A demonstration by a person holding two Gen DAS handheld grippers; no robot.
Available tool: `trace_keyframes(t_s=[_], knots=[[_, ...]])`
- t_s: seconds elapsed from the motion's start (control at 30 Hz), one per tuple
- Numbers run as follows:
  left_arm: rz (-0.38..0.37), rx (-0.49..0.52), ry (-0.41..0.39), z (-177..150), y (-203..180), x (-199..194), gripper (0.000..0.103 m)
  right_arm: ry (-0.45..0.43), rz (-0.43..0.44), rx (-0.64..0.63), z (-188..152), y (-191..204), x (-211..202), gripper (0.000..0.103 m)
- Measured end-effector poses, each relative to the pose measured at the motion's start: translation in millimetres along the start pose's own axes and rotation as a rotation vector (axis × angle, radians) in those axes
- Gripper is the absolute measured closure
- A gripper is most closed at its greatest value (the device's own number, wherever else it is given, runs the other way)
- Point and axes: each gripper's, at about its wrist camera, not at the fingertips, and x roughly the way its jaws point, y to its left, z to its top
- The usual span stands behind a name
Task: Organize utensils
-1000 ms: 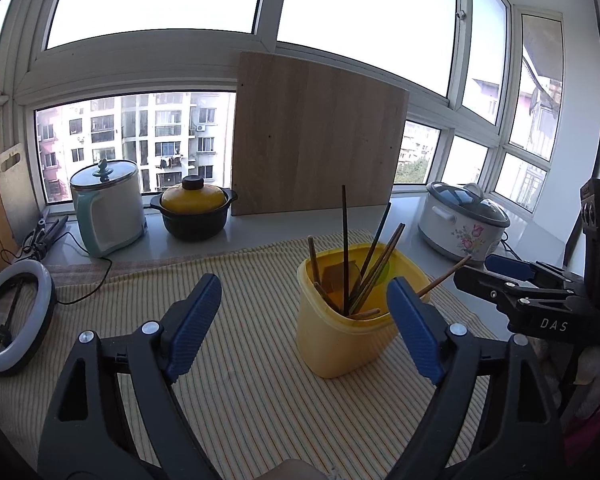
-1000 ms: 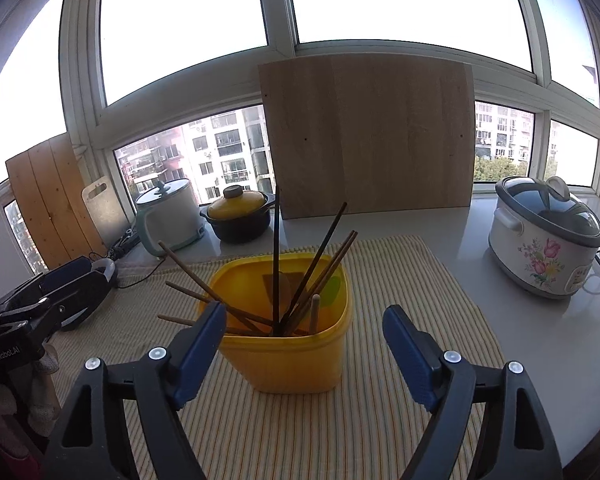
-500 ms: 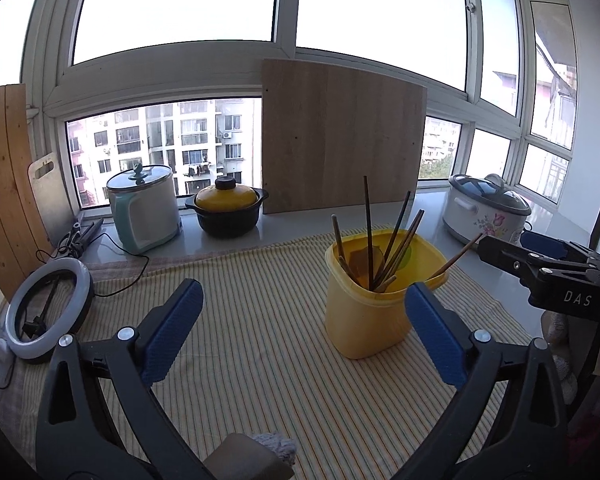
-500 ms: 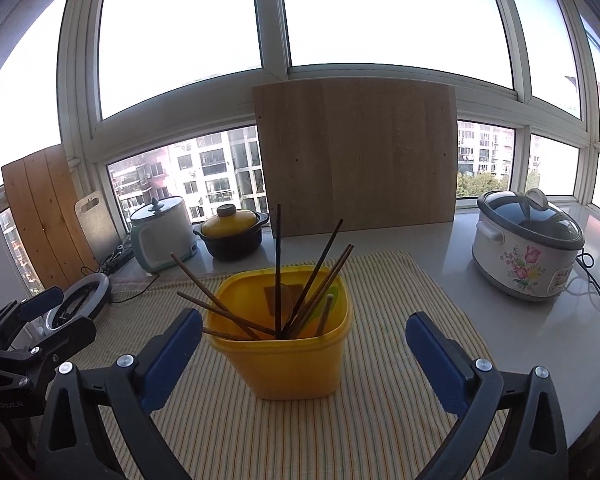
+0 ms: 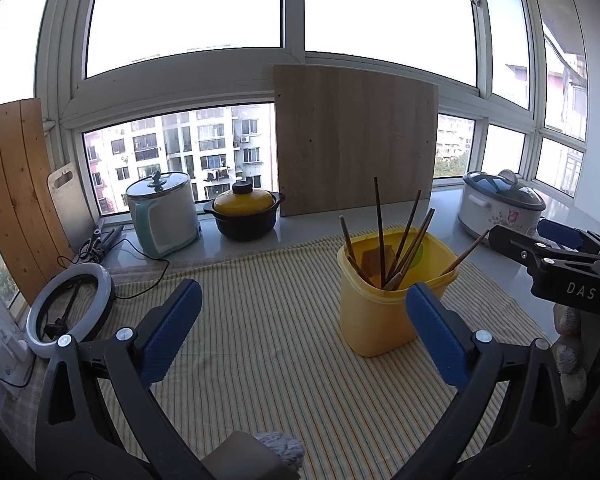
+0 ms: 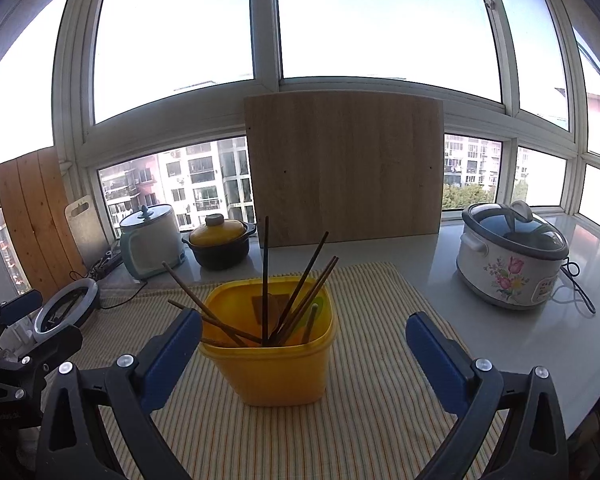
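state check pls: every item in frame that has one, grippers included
left gripper: open, empty
right gripper: open, empty
yellow container: upright on striped cloth, no lid
chopsticks: standing in the container, leaning different ways
yellow-lidded pot: lid on
teal cooker: lid on
floral cooker: lid shut
wooden board: propped against window

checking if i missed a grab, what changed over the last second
No grab. Both tools backed away from the yellow tub: it shrinks in both views, and the left view widens to show the plank at far left. The left tool and right tool are open and empty. The chopsticks keep their spread in the tub, and the tub stands where it did on the striped cloth.
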Motion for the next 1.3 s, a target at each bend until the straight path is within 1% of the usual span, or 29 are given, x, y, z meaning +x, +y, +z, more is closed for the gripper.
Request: trace_keyframes(t_s=[0.2, 0.6, 1.3], knots=[[-0.017, -0.019, 0.019, -0.6, 0.9, 2.2, 0.000, 0.002, -0.003, 0.003, -0.5, -0.8, 0.8, 0.000], [-0.001, -0.031, 0.019, -2.5, 4.5, 3.2, 0.000, 0.008, 0.006, 0.012, -0.9, 1.3, 0.5, 0.000], [-0.010, -0.047, 0.027, -5.0, 8.8, -0.1, 0.000, 0.013, 0.014, 0.011, -3.8, 4.6, -2.1, 0.000]])
